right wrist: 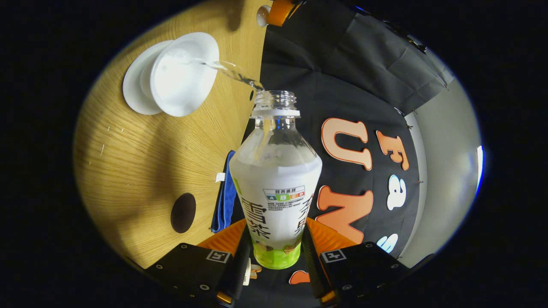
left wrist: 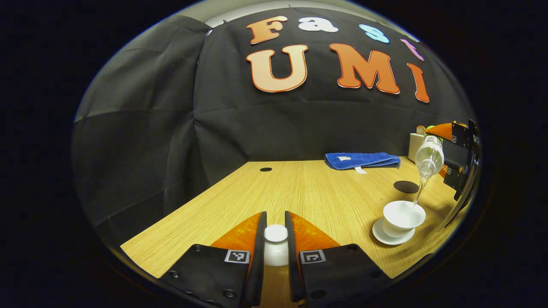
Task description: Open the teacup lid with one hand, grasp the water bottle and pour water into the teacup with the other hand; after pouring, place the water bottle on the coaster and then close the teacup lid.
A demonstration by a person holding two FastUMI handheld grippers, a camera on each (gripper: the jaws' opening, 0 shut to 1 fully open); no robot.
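Right gripper (right wrist: 274, 252), clamping the tipped water bottle (right wrist: 276, 188), pours into the teacup (right wrist: 184, 75); left gripper (left wrist: 275, 248) clamps the lid (left wrist: 276, 244).

The left claw (left wrist: 276, 239) sits low over the near side of the tabletop (left wrist: 299, 188), its two fingers closed against the sides of the teacup lid (left wrist: 275, 244). The right claw (right wrist: 274, 252), raised at the far right and tipped well over, clamps the water bottle (right wrist: 276, 184) near its base.
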